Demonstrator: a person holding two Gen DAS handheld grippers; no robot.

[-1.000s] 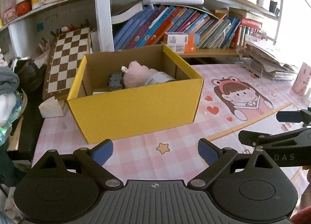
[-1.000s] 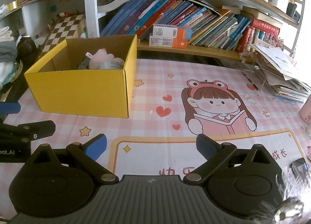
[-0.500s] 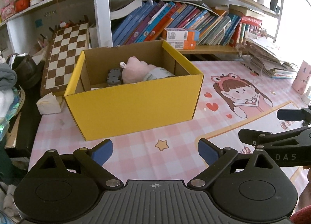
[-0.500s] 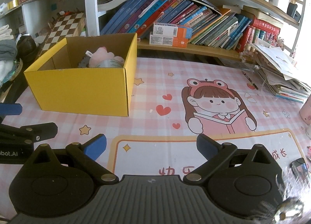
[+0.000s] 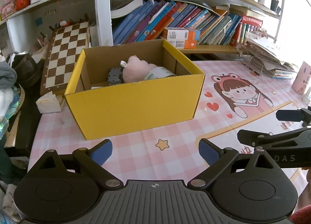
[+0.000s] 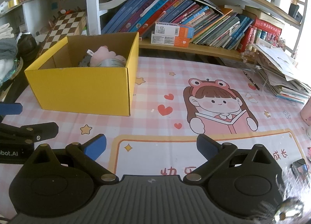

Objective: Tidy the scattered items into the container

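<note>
A yellow cardboard box (image 5: 134, 105) (image 6: 83, 89) stands on the pink checked mat. Inside it lie a pink plush toy (image 5: 134, 69) (image 6: 102, 55), a grey toy (image 5: 114, 76) and a pale roll (image 5: 158, 72) (image 6: 111, 62). My left gripper (image 5: 155, 149) hovers open in front of the box with nothing between its blue pads. Right of the box, my right gripper (image 6: 151, 145) is open and empty over the mat's yellow-framed panel. Each gripper's side shows at the edge of the other's view.
A chessboard (image 5: 66, 54) leans behind the box beside a white shelf post (image 5: 103, 8). Slanted books (image 6: 175, 16) fill the shelf, with orange-and-white cartons (image 6: 171, 33) in front. A paper stack (image 6: 281, 76) sits far right, and clothes (image 5: 7, 80) pile at the left.
The left gripper has drawn back a little from the box, which now sits slightly further off in its view. The right gripper has barely moved. Both stay open.
</note>
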